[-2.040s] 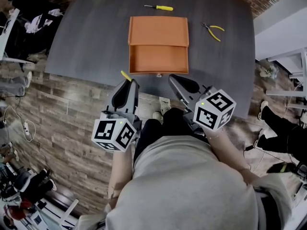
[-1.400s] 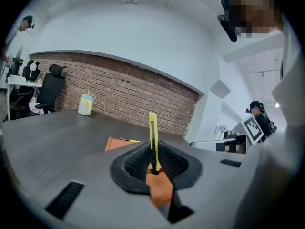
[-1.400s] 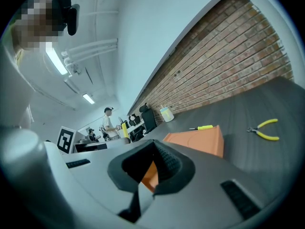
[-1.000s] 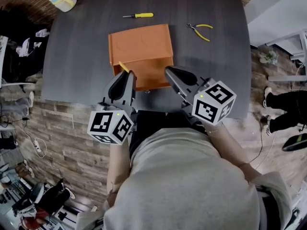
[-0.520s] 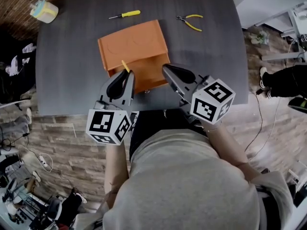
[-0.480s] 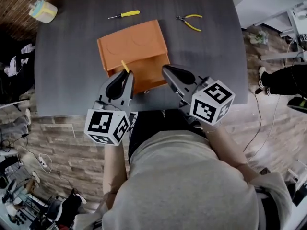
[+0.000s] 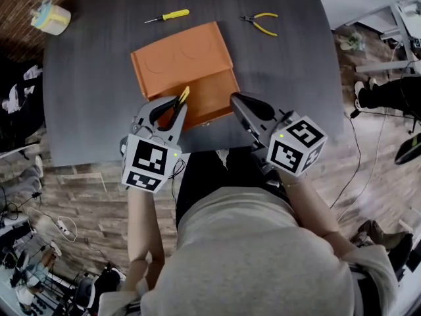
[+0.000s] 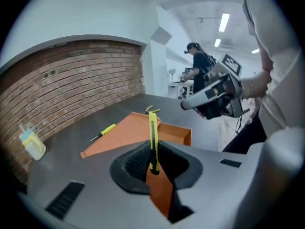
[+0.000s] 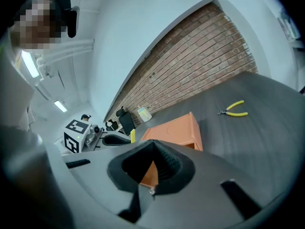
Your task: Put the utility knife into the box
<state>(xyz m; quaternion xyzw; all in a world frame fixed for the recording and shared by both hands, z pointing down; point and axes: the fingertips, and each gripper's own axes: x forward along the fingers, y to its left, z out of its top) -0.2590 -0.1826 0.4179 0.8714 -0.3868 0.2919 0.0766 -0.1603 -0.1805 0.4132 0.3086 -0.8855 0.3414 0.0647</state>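
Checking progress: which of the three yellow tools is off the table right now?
The utility knife: it is clamped in the left gripper's jaws, while the screwdriver and pliers lie on the table beyond the orange box.

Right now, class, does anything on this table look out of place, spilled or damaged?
Nothing stands out. The orange box sits intact. The screwdriver and pliers lie flat beyond it. The utility knife is simply held in the left gripper, not dropped.
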